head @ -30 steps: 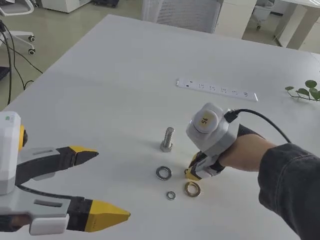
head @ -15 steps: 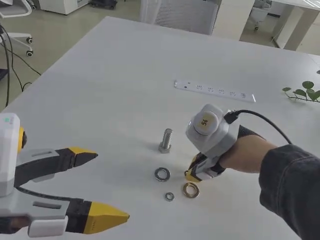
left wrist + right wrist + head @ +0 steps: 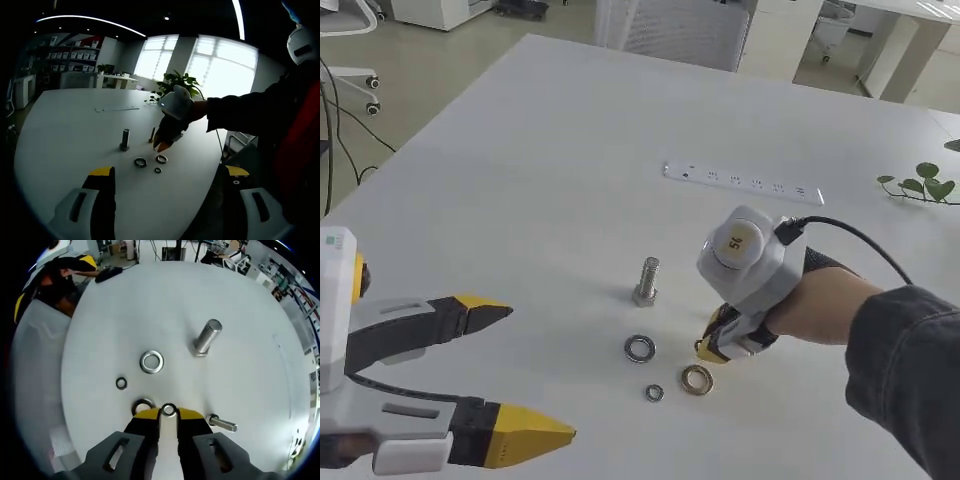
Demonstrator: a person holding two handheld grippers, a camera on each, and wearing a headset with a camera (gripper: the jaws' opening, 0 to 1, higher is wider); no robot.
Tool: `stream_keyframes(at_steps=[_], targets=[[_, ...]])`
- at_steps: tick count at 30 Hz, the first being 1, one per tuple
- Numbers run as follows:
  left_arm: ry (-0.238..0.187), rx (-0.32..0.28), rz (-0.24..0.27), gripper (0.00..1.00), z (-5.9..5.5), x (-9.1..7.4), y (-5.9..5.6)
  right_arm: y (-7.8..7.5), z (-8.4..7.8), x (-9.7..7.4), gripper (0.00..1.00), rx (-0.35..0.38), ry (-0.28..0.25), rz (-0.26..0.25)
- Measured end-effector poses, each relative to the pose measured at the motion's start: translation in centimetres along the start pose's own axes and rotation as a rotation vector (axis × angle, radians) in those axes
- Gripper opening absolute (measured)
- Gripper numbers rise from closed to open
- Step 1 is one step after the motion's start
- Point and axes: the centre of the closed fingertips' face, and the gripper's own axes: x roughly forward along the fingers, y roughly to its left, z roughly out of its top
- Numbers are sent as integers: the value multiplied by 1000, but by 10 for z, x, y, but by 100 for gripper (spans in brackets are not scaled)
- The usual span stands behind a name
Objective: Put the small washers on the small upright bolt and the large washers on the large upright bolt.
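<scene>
The large upright bolt (image 3: 647, 281) (image 3: 207, 337) (image 3: 124, 139) stands mid-table. In front of it lie a large silver washer (image 3: 639, 348) (image 3: 152, 362), a small washer (image 3: 654, 393) (image 3: 121, 383) and a brass-coloured large washer (image 3: 697, 380) (image 3: 142, 405). My right gripper (image 3: 715, 348) (image 3: 169, 412) is just right of them, low over the table, shut on a small washer (image 3: 169, 409) at its tips. The small bolt (image 3: 221, 423) (image 3: 152, 135) stands close beside the right gripper. My left gripper (image 3: 535, 375) (image 3: 168, 172) hangs open and holds nothing at the near left.
A white power strip (image 3: 745, 182) lies further back on the white table (image 3: 520, 180). Plant leaves (image 3: 925, 182) reach in at the right edge. Office chairs and cables stand off the table's left side.
The right gripper has shifted slightly to the right, away from the loose washers. The head camera has moved a little. The left gripper holds its place.
</scene>
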Motion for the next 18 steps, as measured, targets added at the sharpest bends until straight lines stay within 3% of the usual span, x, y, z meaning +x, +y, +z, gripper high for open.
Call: stream_keyframes(at_steps=[18], targets=[[-1,10,-14,88,2,4,-2,-5,-22,-23,14,28,17,-31]])
